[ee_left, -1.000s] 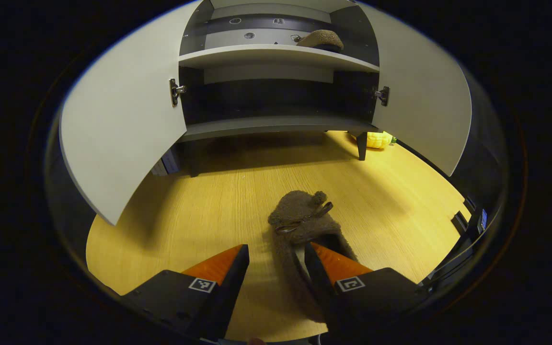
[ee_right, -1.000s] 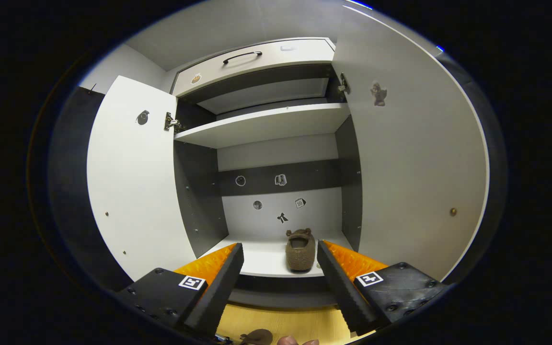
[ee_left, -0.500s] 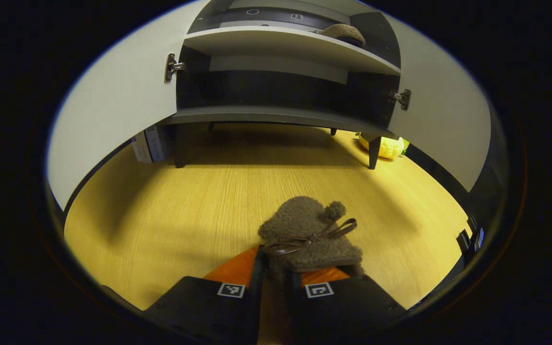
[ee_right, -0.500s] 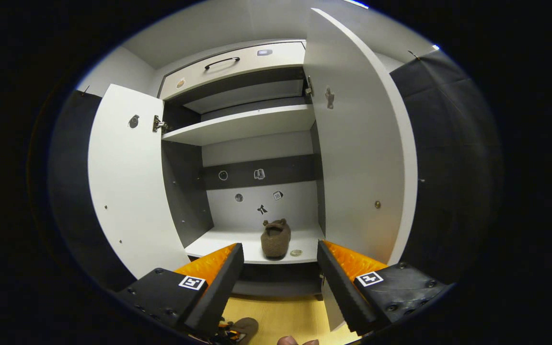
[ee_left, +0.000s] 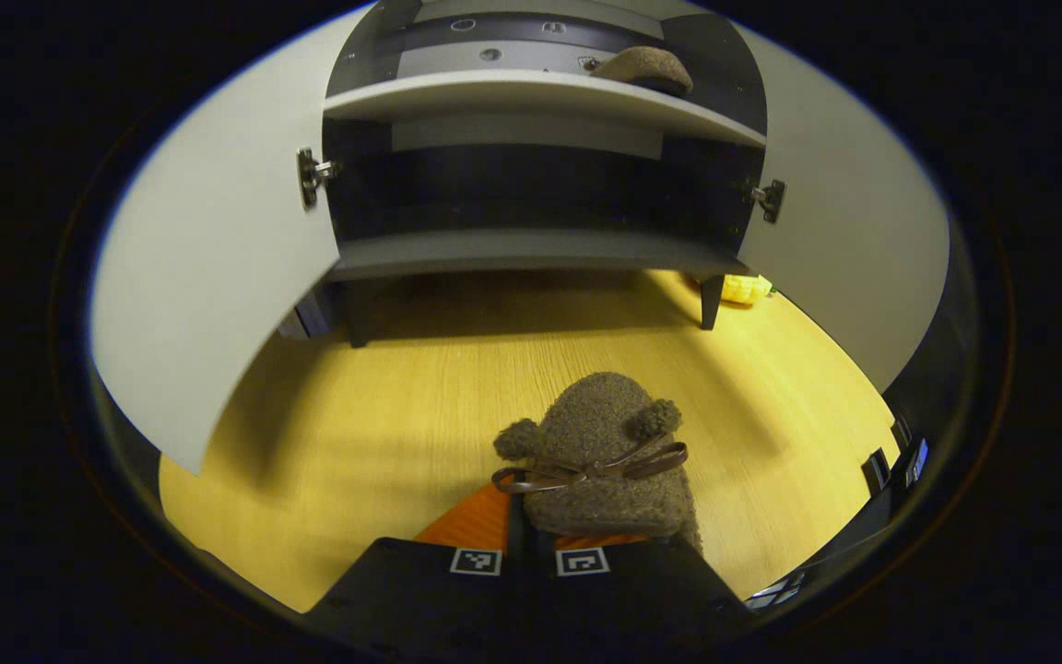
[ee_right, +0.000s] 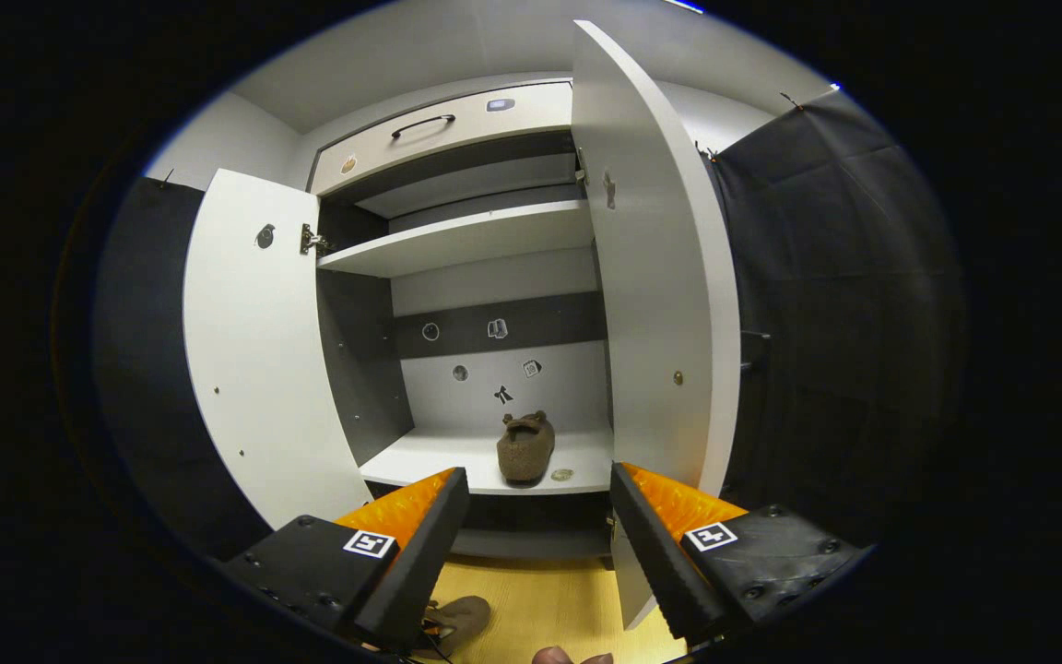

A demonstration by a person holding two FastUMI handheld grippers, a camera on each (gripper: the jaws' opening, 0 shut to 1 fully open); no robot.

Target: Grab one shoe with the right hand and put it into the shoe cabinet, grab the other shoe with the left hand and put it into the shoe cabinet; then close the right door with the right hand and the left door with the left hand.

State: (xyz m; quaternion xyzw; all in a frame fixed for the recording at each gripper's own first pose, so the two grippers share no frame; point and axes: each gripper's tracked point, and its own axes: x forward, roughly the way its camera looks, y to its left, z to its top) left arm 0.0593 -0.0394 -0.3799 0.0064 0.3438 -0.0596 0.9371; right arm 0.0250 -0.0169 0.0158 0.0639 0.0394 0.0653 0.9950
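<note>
One shoe (ee_left: pixel 600 461) is pinched in my left tongs (ee_left: pixel 531 553); my right tongs (ee_right: pixel 536 516) gape empty. A soft, shallow grip could let it slip before the cabinet (ee_left: pixel 531 254).

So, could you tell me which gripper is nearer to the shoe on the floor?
Left. The left gripper is shut on that shoe; the right gripper is open, facing the cabinet.
</note>
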